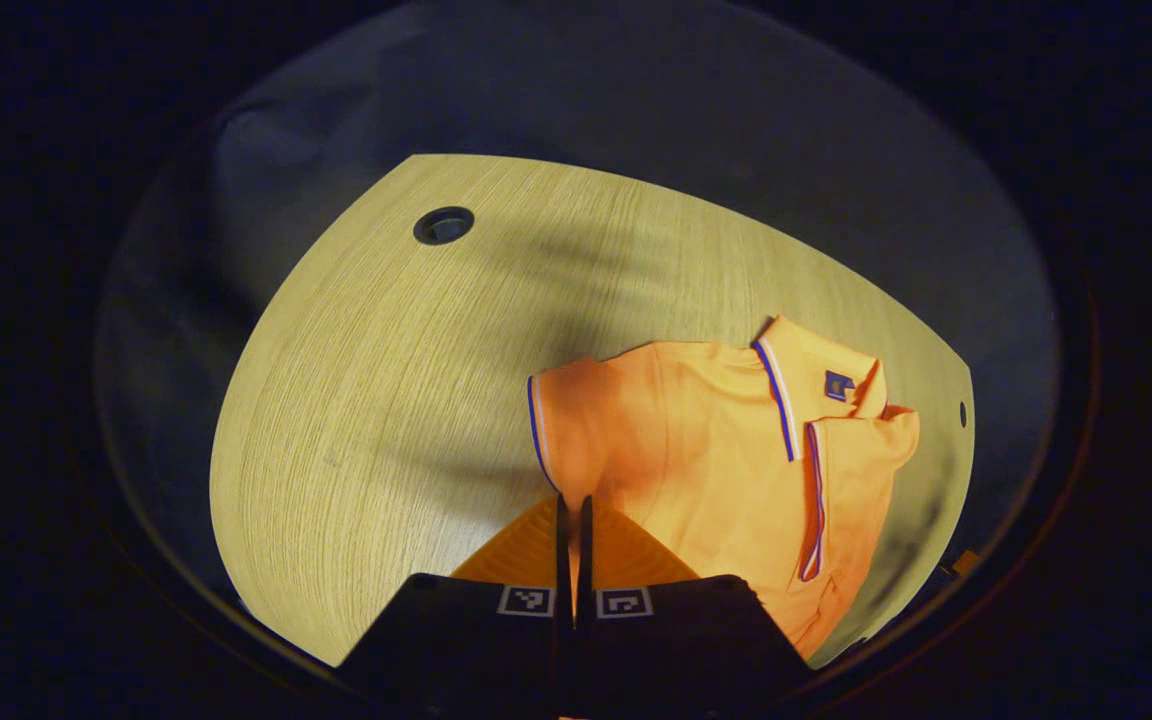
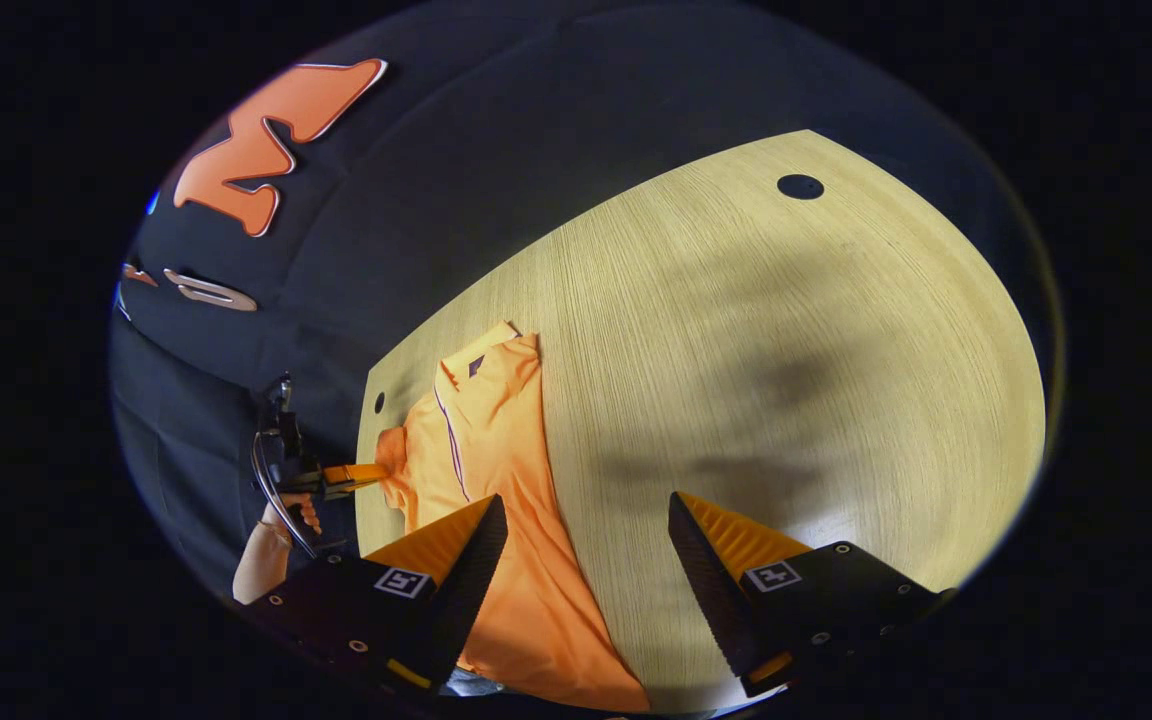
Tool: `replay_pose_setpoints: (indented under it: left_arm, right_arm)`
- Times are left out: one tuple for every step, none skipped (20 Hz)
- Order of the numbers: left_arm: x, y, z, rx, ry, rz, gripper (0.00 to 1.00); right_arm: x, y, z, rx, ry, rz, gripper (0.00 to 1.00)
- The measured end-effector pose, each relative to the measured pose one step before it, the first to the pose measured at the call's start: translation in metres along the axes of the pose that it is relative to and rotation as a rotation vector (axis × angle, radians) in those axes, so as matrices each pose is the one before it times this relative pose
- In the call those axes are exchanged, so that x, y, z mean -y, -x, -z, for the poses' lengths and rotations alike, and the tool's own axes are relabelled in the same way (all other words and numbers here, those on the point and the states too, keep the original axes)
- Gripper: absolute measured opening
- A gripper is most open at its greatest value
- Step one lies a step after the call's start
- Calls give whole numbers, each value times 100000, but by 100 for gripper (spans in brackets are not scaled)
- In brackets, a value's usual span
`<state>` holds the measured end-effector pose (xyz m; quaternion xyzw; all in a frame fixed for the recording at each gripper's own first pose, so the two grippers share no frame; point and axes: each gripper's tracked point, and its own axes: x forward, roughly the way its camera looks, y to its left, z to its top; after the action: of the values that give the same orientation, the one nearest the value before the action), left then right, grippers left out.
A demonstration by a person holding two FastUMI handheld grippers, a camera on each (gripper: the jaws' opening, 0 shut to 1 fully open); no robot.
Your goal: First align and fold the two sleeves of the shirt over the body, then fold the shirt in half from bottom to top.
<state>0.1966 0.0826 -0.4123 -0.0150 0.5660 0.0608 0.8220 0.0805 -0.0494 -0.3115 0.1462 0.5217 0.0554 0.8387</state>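
Orange polo shirt (image 1: 706, 440) lying on the wooden worktop (image 1: 386, 400), collar (image 1: 816, 380) toward the far edge, near a small hole in the board. Left gripper (image 1: 574, 520): jaws together, pinching a fold of the shirt's sleeve (image 1: 561, 420) at the near side. In the right gripper view, the right gripper (image 2: 586, 540) stands with jaws wide apart above the shirt's edge and bare wood; the left gripper and the hand (image 2: 286, 515) holding it appear at the garment's far side.
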Motion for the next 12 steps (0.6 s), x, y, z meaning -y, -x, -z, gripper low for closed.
replay_pose_setpoints:
  left_arm:
    - [713,524,-226,691,-452,1442,1]
    - [824,729,-88,430,-404,1709,1]
    - [999,455,-123,747,-653,1757,1]
    - [849,483,-84,486,-604,1240,1]
    - [1301,333,-22,-157,71,2997,1]
    - [1469,273,180,-273,612,3105,1]
    - [1301,10,50,-171,-87,2326,1]
    - [1180,-75,264,-211,-1197,1664,1]
    - [1293,-239,351,-1280,-1364,2196,1]
    - [1298,-446,427,-1240,-682,2317,1]
    - [1168,-343,469,-1462,-60,1757,1]
    - [959,-286,277,-1109,-492,1318,1]
  right_arm:
    - [-91,36,-12,197,204,-115,99]
    - [-143,101,54,214,307,-123,99]
    - [-115,83,-64,254,317,-37,99]
    - [-81,101,97,190,285,-71,99]
    - [-119,245,163,239,404,-160,99]
    - [-74,131,2,200,401,-125,99]
    - [-4,114,4,243,388,18,99]
    - [-31,188,76,283,58,-65,99]
    - [-23,125,57,228,-140,-263,99]
    - [-9,90,115,375,-13,-152,99]
    - [39,113,143,153,92,104,99]
    - [69,66,139,-53,198,139,99]
